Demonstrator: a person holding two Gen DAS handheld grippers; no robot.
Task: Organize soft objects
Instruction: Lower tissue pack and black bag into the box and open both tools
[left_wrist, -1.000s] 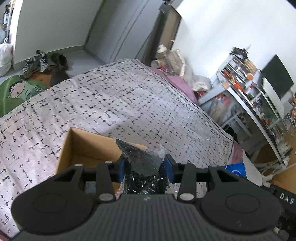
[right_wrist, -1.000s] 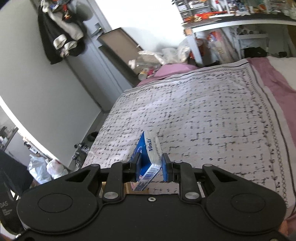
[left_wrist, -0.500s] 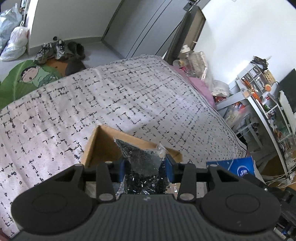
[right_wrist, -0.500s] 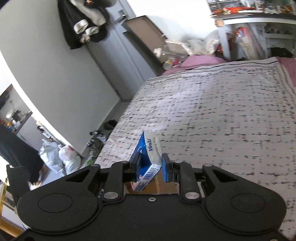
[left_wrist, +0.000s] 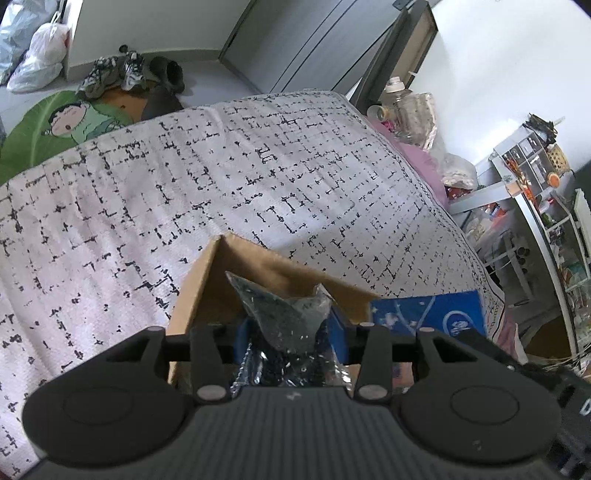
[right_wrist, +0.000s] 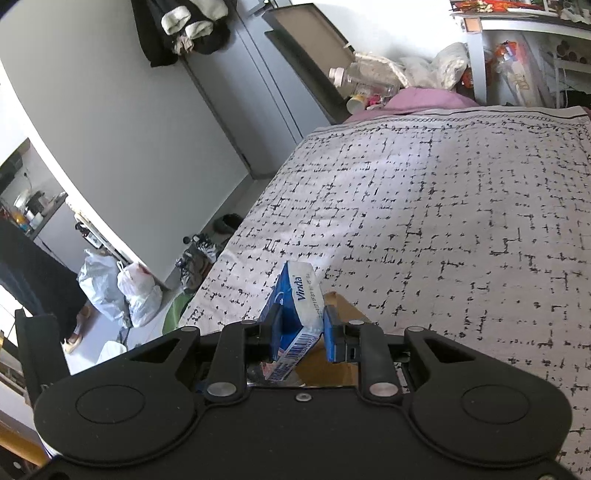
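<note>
My left gripper (left_wrist: 291, 328) is shut on a clear plastic bag of black fabric (left_wrist: 288, 314) and holds it over an open cardboard box (left_wrist: 195, 280) on the bed. My right gripper (right_wrist: 301, 325) is shut on a blue Vinda tissue pack (right_wrist: 297, 295), held above the same box's edge (right_wrist: 345, 306). The tissue pack also shows in the left wrist view (left_wrist: 428, 312), at the right of the box.
The bed (left_wrist: 184, 177) has a white cover with black marks. Shoes (left_wrist: 110, 72) and plastic bags (right_wrist: 122, 291) lie on the floor on the left. A cluttered desk and shelves (left_wrist: 535, 206) stand on the right. A door and coats (right_wrist: 184, 26) are beyond.
Both grippers have moved closer over the box. The tissue pack has come further into the left wrist view. Both grips are unchanged.
</note>
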